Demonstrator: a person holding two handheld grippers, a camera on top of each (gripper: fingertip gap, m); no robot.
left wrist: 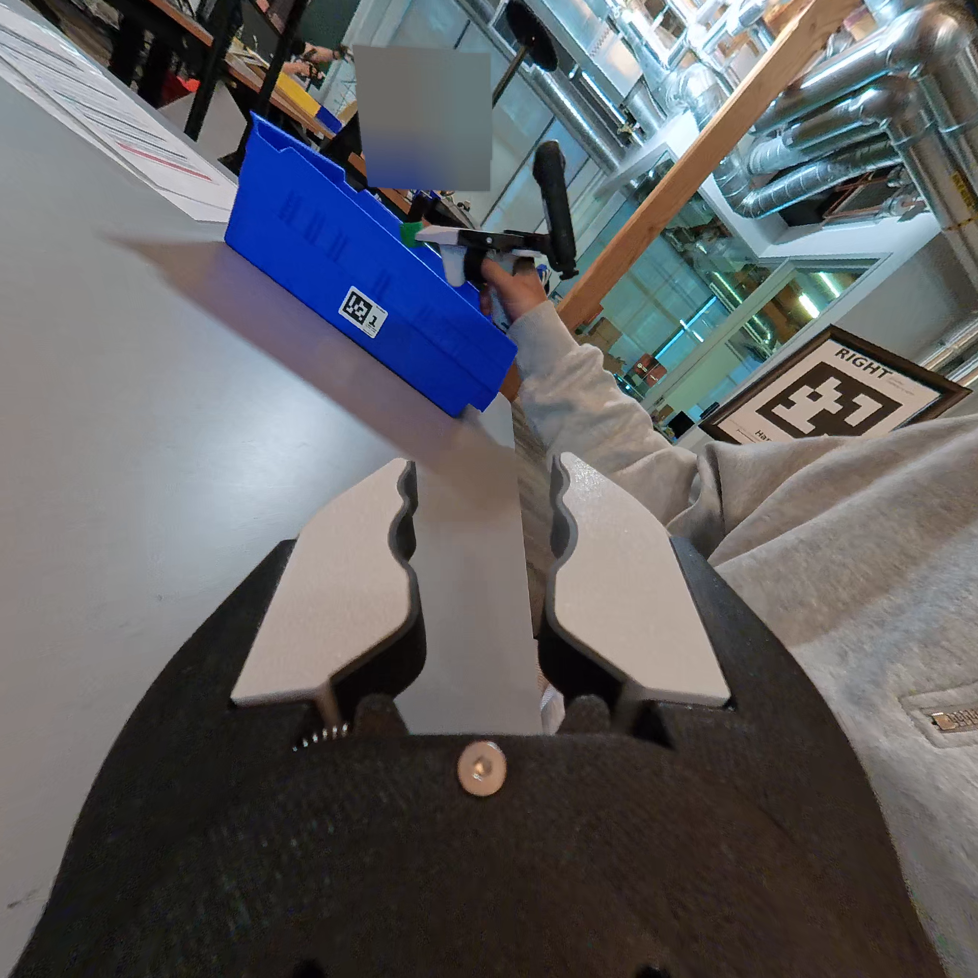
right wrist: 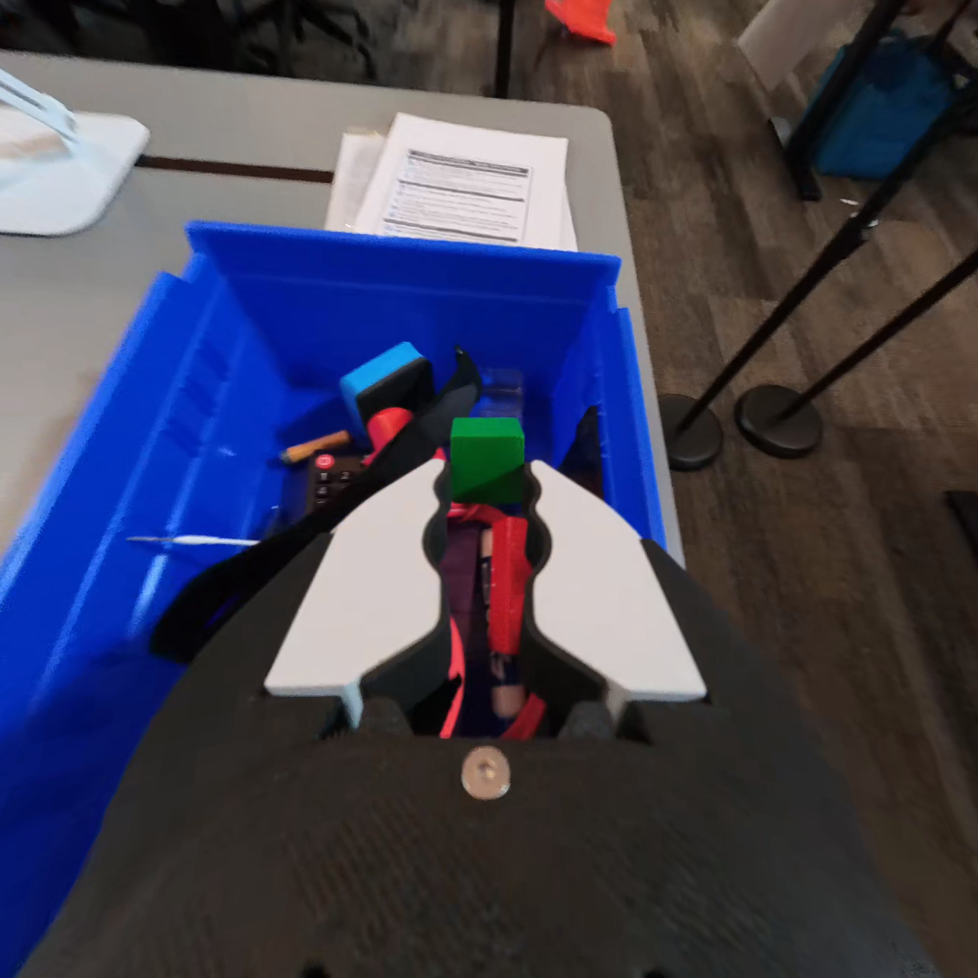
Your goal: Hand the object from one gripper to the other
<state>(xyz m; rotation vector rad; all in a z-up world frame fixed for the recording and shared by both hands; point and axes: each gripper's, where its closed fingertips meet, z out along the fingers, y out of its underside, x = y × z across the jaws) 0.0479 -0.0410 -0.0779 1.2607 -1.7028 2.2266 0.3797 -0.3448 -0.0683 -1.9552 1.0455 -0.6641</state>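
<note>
My right gripper [right wrist: 486, 468] is shut on a green block [right wrist: 486, 459], gripped at the fingertips above the blue bin [right wrist: 159, 423]. In the left wrist view the right gripper [left wrist: 423, 241] shows far off over the blue bin [left wrist: 328, 254], with the green block [left wrist: 410, 233] at its tip. My left gripper [left wrist: 481, 468] is open and empty, low over the grey table [left wrist: 132, 423], well short of the bin.
The bin holds a light-blue and black block [right wrist: 386, 378], a remote [right wrist: 333, 479], a battery [right wrist: 317, 452] and red items [right wrist: 508, 582]. Printed sheets [right wrist: 460, 185] lie behind it. A white stand base [right wrist: 58, 169] sits at the left. Black stand legs [right wrist: 741, 418] rest on the floor. The left gripper's tips are roughly 45 centimeters from the right gripper's.
</note>
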